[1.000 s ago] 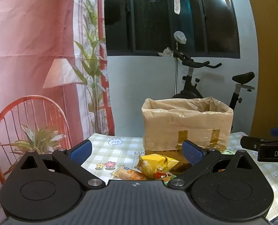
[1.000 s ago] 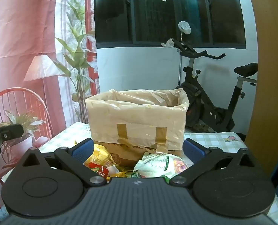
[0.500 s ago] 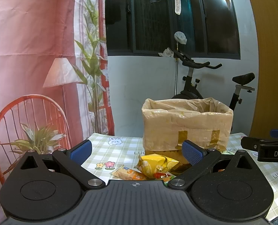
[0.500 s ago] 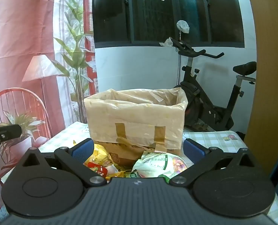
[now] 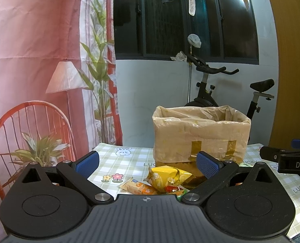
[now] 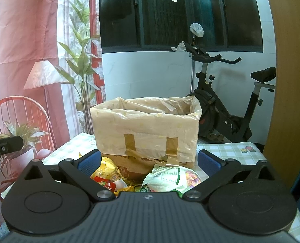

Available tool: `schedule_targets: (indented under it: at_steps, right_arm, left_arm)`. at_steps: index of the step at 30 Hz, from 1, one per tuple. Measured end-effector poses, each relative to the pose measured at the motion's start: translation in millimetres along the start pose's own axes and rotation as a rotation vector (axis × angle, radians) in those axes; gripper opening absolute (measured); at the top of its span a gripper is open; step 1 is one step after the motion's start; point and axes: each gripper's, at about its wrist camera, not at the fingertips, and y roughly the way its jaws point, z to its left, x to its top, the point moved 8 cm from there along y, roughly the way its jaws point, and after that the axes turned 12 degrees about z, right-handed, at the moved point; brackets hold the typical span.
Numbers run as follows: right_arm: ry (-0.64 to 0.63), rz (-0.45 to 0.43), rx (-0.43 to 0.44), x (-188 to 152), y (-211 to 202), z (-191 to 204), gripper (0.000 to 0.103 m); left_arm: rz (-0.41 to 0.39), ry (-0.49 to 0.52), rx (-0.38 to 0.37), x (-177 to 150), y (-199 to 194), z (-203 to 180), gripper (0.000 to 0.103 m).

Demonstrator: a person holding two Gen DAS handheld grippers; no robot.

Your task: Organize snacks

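A cardboard box lined with a plastic bag (image 5: 200, 135) stands on the checked tablecloth (image 5: 129, 158); it also shows in the right wrist view (image 6: 146, 133). In front of it lie snack packets: a yellow chip bag (image 5: 168, 174), an orange biscuit packet (image 5: 137, 186), a small red packet (image 6: 105, 183) and a white-green bag (image 6: 170, 179). My left gripper (image 5: 148, 160) is open and empty, above the packets. My right gripper (image 6: 149, 159) is open and empty, just short of the box.
An exercise bike (image 6: 227, 105) stands behind the table. A pink curtain and a printed backdrop with a red chair (image 5: 28, 133) are on the left. A wooden panel (image 6: 287, 81) is on the right. The other gripper shows at each view's edge (image 5: 285, 158).
The right gripper has risen and tilted down slightly, so the box sits a little lower in its view. The left gripper has hardly moved.
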Motion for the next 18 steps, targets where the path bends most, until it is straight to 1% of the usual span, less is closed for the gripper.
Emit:
schedule_targets:
  at_steps: [10, 18]
  right_arm:
    - [0.002, -0.001, 0.000, -1.4, 0.4, 2.5, 0.103]
    - [0.001, -0.001, 0.002, 0.8, 0.6, -2.8, 0.103]
  left_arm:
    - [0.004, -0.007, 0.000, -0.3, 1.1, 0.4, 0.103]
    - [0.007, -0.008, 0.000, -1.2, 0.8, 0.9, 0.103]
